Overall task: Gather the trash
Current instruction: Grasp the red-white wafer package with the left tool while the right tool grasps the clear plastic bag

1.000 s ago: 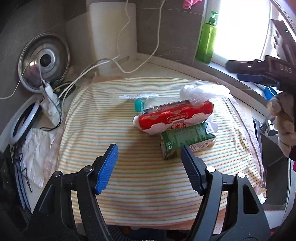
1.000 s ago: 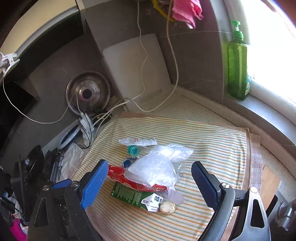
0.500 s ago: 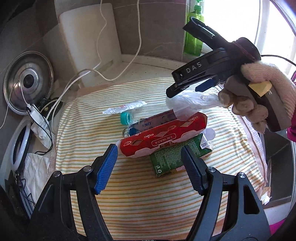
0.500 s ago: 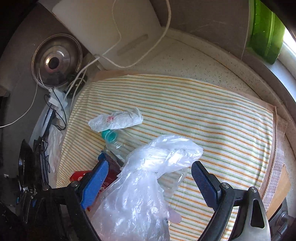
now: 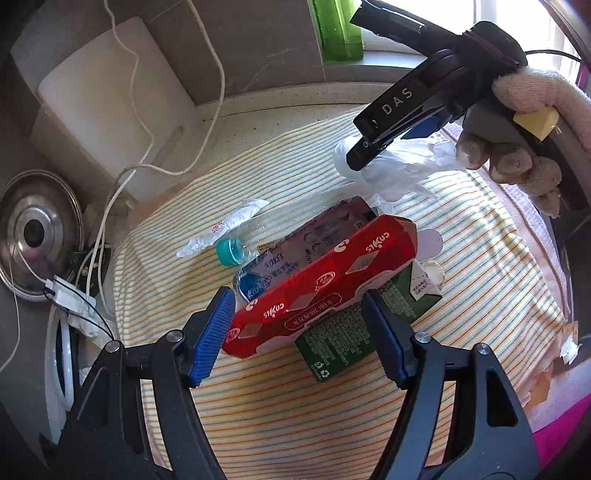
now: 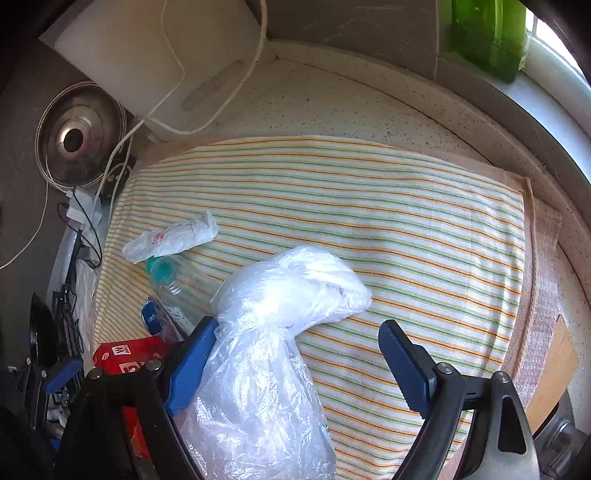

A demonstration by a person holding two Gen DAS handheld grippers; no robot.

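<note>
A pile of trash lies on the striped cloth (image 5: 280, 398): a red carton (image 5: 325, 284) on top of a green carton (image 5: 347, 339), a clear bottle with a teal cap (image 5: 231, 251), a blue-labelled pack (image 5: 295, 251), a small white wrapper (image 5: 221, 229) and a clear plastic bag (image 6: 273, 332). My left gripper (image 5: 299, 332) is open, its pads on either side of the red carton's near end. My right gripper (image 6: 295, 365) is open just above the plastic bag, whose neck lies by the left pad. The right gripper also shows in the left wrist view (image 5: 402, 122).
A white cutting board (image 5: 110, 110), a steel lid (image 5: 33, 232), white cables and a charger stand at the back left. A green soap bottle (image 6: 484, 33) sits on the window sill. The counter edge and sink rim are at the right.
Both grippers have moved down and in toward the pile. The left one now straddles the red carton; the right one hovers over the plastic bag. Nothing has been taken hold of.
</note>
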